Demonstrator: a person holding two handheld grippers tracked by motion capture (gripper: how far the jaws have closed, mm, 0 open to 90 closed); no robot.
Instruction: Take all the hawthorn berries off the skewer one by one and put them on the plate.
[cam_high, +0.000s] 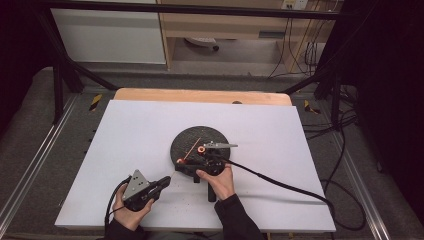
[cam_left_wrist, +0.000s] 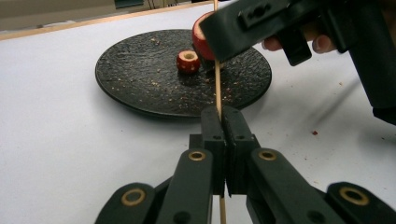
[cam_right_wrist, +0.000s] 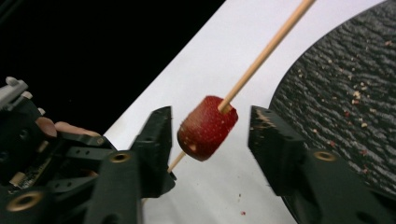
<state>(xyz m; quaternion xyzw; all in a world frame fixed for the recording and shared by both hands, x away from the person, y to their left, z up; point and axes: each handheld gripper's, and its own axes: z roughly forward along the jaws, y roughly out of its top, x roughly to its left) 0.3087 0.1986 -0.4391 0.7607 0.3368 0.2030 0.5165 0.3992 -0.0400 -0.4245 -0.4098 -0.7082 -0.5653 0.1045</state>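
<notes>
Wooden skewer (cam_left_wrist: 217, 79): clamped between the closed jaws of the left gripper (cam_left_wrist: 226, 122), long axis running away over the black slate plate (cam_left_wrist: 140, 88). Strawberry piece (cam_right_wrist: 207, 127): threaded on the skewer, between the open jaws of the right gripper (cam_right_wrist: 210, 140), touching neither. Second hollowed strawberry piece (cam_left_wrist: 188, 61): on the plate, beyond both.

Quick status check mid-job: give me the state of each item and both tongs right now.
Left tongs: shut on the skewer.
Right tongs: open, jaws either side of the skewered fruit piece, not touching it.
Skewer: held at an angle, running through one fruit piece.
Skewered fruit piece: red, threaded on the skewer.
Loose fruit piece: hollowed, lying on the plate.
Black plate: flat on the table, scattered with crumbs.
</notes>
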